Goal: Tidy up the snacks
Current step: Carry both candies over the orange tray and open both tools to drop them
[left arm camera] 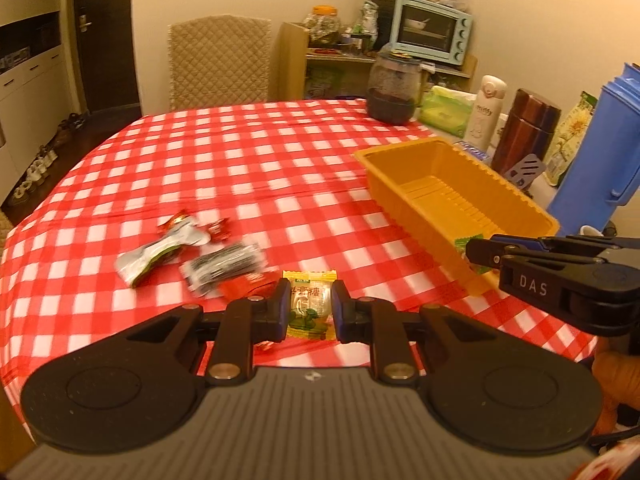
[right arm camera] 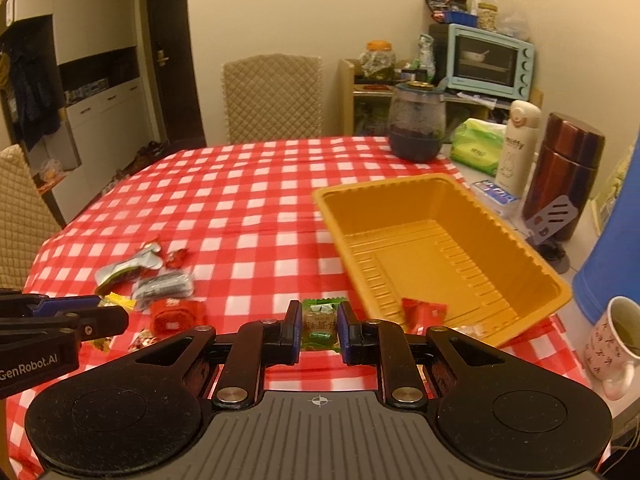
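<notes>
- You are in a home, in the eating room.
- Your desk [right arm camera: 248, 200] has a red checked cloth.
- A padded chair [right arm camera: 272, 96] stands behind it.
- A little blue oven [right arm camera: 490, 62] sits on a shelf.
- Shoes [left arm camera: 36, 168] line the floor by the door [left arm camera: 106, 32].

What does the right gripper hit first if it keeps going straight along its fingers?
Likely the checkered tablecloth, just left of the orange tray. The right gripper, shut on a green candy, points downward; depth is unclear.
</notes>
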Demonstrator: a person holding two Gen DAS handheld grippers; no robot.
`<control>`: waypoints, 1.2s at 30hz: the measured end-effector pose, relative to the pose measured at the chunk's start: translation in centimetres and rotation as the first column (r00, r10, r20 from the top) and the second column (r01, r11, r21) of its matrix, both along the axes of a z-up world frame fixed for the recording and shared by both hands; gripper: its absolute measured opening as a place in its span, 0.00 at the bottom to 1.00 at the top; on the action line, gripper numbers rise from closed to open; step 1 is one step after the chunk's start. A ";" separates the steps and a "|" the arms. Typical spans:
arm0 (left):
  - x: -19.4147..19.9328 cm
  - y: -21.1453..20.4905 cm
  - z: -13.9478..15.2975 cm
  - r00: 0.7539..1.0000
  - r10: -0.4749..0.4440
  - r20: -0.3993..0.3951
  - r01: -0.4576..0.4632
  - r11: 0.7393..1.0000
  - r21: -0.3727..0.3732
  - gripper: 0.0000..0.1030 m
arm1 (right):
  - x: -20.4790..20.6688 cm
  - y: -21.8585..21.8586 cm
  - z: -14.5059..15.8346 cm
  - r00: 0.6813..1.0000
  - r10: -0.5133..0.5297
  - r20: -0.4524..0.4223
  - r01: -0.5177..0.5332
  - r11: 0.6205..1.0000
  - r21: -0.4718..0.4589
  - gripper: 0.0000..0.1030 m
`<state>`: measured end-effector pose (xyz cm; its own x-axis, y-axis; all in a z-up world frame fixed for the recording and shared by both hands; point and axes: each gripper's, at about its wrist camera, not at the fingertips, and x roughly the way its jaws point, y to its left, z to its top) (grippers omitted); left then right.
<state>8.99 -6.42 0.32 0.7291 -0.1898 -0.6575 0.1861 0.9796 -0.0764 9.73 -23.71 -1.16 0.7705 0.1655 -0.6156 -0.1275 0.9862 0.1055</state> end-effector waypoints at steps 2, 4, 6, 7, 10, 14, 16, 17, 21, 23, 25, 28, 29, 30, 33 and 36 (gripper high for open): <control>0.5 -0.9 0.2 1.000 -0.019 0.002 0.019 1.000 -0.009 0.19 | 0.2 -0.8 0.2 1.000 -0.014 0.003 0.014 1.000 0.000 0.18; 1.1 -1.9 0.4 0.999 -0.038 0.005 0.038 0.999 -0.017 0.19 | 0.3 -1.6 0.4 1.000 -0.029 0.006 0.029 1.000 -0.002 0.18; 1.7 -2.9 0.5 0.998 -0.056 0.007 0.056 0.998 -0.025 0.19 | 0.5 -2.5 0.6 0.999 -0.045 0.009 0.045 0.999 -0.001 0.18; 2.0 -3.4 0.6 0.998 -0.065 0.007 0.065 0.998 -0.028 0.19 | 0.7 -2.9 0.7 0.999 -0.051 0.009 0.051 0.999 -0.001 0.18; 2.8 -4.9 0.9 0.996 -0.088 0.011 0.089 0.995 -0.037 0.19 | 1.0 -4.3 0.9 0.997 -0.074 0.013 0.074 0.997 -0.001 0.18; 3.9 -6.9 1.1 0.993 -0.119 0.014 0.120 0.992 -0.048 0.19 | 1.7 -6.2 1.1 0.995 -0.101 0.017 0.101 0.995 -0.003 0.18; 4.4 -7.9 1.2 0.991 -0.135 0.015 0.135 0.989 -0.053 0.19 | 2.1 -7.2 1.2 0.993 -0.114 0.020 0.114 0.993 -0.003 0.18; 4.6 -8.3 1.3 0.990 -0.142 0.015 0.143 0.988 -0.056 0.19 | 2.4 -7.7 1.2 0.993 -0.120 0.021 0.120 0.993 -0.001 0.18; 5.9 -10.2 1.5 0.986 -0.167 0.014 0.168 0.984 -0.062 0.19 | 3.4 -9.5 1.3 0.989 -0.142 0.026 0.142 0.990 0.000 0.18; 6.5 -10.9 1.5 0.985 -0.175 0.012 0.175 0.982 -0.070 0.19 | 4.0 -10.4 1.2 0.988 -0.153 0.023 0.153 0.988 0.008 0.18; 7.3 -11.7 1.3 0.984 -0.181 0.008 0.181 0.981 -0.073 0.19 | 4.5 -11.2 1.0 0.986 -0.163 0.019 0.163 0.987 0.011 0.18; 8.4 -12.7 1.0 0.982 -0.190 0.000 0.190 0.979 -0.076 0.19 | 5.1 -12.2 0.6 0.985 -0.175 0.007 0.175 0.984 0.017 0.18; 8.7 -13.1 0.9 0.981 -0.195 0.000 0.194 0.978 -0.074 0.19 | 5.2 -12.5 0.5 0.984 -0.179 0.004 0.179 0.984 0.018 0.18; 9.0 -13.4 0.7 0.980 -0.200 -0.002 0.199 0.977 -0.072 0.19 | 5.3 -12.8 0.3 0.983 -0.182 0.001 0.182 0.983 0.020 0.18; 9.9 -14.5 0.2 0.977 -0.213 -0.012 0.212 0.975 -0.072 0.19 | 5.7 -13.5 -0.2 0.982 -0.189 -0.010 0.190 0.982 0.025 0.18; 10.6 -15.4 -0.3 0.975 -0.222 -0.021 0.220 0.973 -0.067 0.19 | 5.9 -14.0 -0.7 0.980 -0.196 -0.020 0.197 0.980 0.030 0.18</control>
<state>19.56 -21.83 0.04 0.6454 -0.3863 -0.6590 0.3946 0.9073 -0.1454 15.59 -37.69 -1.89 0.7795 0.0316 -0.6256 0.0705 0.9880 0.1377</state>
